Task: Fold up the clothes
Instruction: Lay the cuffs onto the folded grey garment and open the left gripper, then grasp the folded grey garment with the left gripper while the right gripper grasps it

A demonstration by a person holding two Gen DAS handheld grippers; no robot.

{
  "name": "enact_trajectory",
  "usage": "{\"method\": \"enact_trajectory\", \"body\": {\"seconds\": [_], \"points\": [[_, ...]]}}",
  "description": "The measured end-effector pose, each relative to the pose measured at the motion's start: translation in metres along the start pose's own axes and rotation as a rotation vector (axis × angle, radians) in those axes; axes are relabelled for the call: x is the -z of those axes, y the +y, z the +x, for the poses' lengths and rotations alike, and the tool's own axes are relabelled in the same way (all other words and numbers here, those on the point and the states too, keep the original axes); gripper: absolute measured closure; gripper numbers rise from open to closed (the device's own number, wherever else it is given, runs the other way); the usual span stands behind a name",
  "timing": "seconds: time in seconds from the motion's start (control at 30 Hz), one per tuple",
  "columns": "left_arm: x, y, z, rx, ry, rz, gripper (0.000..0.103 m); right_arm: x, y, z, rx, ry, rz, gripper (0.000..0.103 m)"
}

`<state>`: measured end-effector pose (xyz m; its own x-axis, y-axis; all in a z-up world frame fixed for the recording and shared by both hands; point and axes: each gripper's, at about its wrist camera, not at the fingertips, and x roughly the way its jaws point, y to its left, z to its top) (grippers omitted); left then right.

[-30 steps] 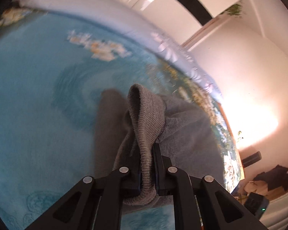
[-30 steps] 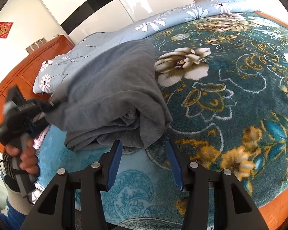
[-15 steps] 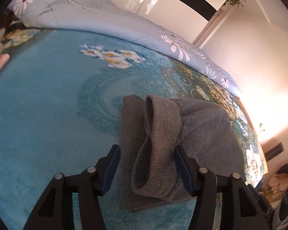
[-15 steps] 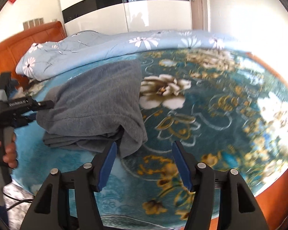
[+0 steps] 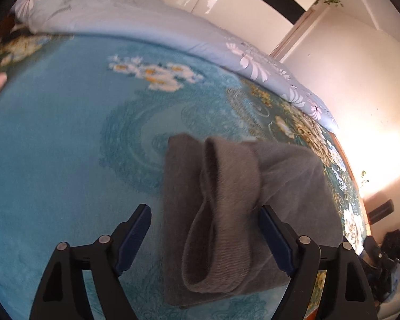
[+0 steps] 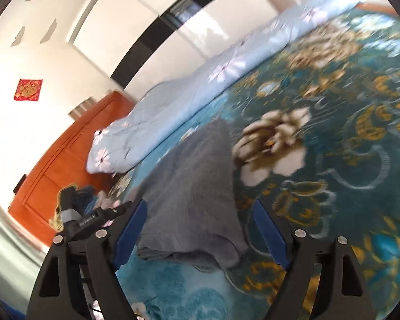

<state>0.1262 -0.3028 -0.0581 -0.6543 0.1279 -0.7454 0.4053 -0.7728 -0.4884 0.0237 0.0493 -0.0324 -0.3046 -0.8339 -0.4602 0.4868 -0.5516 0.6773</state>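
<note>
Left gripper [image 5: 204,236] and right gripper [image 6: 200,229] just opened wide, clamping nothing. Folded grey knit garment [image 5: 226,205], ribbed cuff uppermost, lies between the left jaws on plush floral blanket [image 5: 66,146].

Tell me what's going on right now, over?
Left gripper and right gripper just opened, both empty. Gray garment folded on the blanket. Nothing in the way.

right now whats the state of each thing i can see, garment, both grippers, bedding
grey garment: folded, lying on the blanket, ribbed cuff on top, not gripped
left gripper: jaws have just been opening, now wide, cuff between them but pads clear of it
right gripper: jaws have just been opening, now wide, nothing gripped
floral blanket: spread flat over the bed
light blue duvet: bunched along the far side
</note>
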Motion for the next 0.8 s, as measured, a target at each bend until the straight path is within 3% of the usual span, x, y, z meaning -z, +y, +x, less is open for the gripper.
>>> {"method": "enact_trajectory", "body": {"seconds": [0.13,0.23,0.33,0.53,0.8], "points": [[0.007,0.023,0.013,0.087,0.054,-0.097,0.017,-0.010,-0.012,0.044,-0.050,0.092,0.062,0.020],[0.008,0.034,0.020,0.133,0.067,-0.135,0.015,-0.016,-0.026,0.062,0.000,0.113,0.099,0.020],[0.008,0.034,0.022,0.154,0.063,-0.111,0.013,-0.014,-0.041,0.070,-0.007,0.124,0.159,0.020],[0.003,0.030,0.024,0.173,0.039,-0.106,0.012,-0.018,-0.018,0.083,-0.062,0.149,0.097,0.020],[0.008,0.023,0.024,0.212,0.042,-0.112,0.015,-0.021,-0.013,0.110,-0.086,0.183,0.161,0.021]]}}
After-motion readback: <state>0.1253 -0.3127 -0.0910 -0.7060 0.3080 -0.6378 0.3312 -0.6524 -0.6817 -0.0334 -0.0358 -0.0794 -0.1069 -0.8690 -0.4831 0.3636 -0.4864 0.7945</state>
